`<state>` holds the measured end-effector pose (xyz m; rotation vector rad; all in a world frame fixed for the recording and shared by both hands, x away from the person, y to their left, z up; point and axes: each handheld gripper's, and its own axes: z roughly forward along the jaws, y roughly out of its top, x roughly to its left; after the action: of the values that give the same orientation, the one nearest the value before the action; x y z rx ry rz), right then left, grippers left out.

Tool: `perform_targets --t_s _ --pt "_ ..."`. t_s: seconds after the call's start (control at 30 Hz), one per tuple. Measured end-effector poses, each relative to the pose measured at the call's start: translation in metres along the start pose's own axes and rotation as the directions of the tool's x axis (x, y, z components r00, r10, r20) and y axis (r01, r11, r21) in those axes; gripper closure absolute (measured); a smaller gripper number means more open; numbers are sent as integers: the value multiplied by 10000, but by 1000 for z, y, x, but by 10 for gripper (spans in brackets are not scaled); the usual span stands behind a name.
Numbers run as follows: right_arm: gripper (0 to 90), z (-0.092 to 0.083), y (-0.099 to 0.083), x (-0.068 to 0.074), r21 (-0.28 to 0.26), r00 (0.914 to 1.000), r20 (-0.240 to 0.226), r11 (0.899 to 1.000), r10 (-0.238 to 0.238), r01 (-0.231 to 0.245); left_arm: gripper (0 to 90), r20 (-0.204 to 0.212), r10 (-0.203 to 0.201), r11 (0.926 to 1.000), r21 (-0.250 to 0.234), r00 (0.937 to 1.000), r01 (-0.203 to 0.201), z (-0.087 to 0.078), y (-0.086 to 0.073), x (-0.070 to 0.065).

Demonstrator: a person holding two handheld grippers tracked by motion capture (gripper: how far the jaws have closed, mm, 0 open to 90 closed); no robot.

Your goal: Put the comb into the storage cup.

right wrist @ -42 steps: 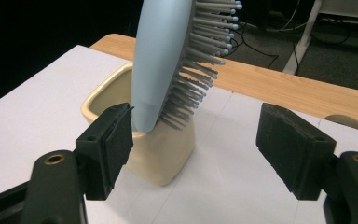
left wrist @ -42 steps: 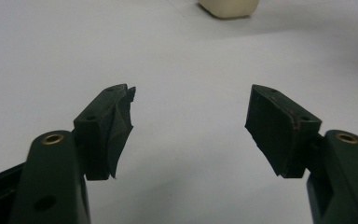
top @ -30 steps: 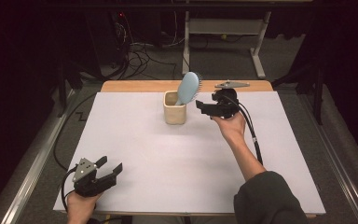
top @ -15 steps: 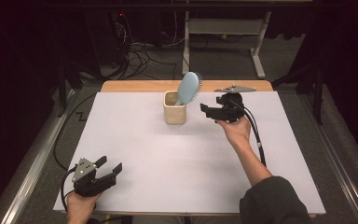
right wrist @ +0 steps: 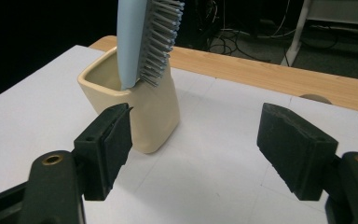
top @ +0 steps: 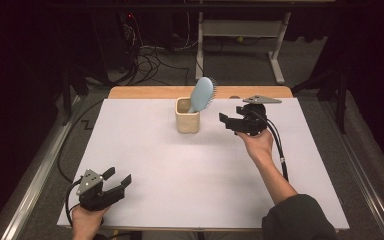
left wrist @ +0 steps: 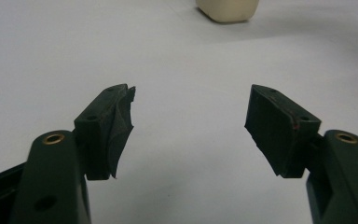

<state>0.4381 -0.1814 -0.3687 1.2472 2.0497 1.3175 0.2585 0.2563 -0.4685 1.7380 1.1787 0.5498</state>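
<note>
Blue hairbrush (top: 202,93) upright in cream cup (top: 187,121) on counter (top: 180,170). Right tongs (top: 226,122) apart, empty, beside cup; left tongs (top: 118,178) apart, empty.

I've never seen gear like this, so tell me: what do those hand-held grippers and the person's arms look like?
Each hand-held gripper, left and right, is black, with two blocky jaws, brass-coloured rivets and a grey three-cornered plate on top. A black cable trails from each. The right arm wears a dark sleeve.
</note>
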Motion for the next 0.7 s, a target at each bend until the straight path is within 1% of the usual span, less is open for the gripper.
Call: perform_targets --t_s 0.23,0.47,0.7 --pt "265 -6 -4 -5 -10 9999 75 9999 125 -125 324 54 6 10000 19 10000 -6 0 0 0" --pt "265 -11 -6 -8 -50 9998 139 9999 115 -115 329 89 40 10000 -22 10000 -40 0 0 -1" --pt "266 -15 -11 -13 -71 9994 231 9997 243 -241 332 34 46 10000 14 10000 -46 0 0 -1"
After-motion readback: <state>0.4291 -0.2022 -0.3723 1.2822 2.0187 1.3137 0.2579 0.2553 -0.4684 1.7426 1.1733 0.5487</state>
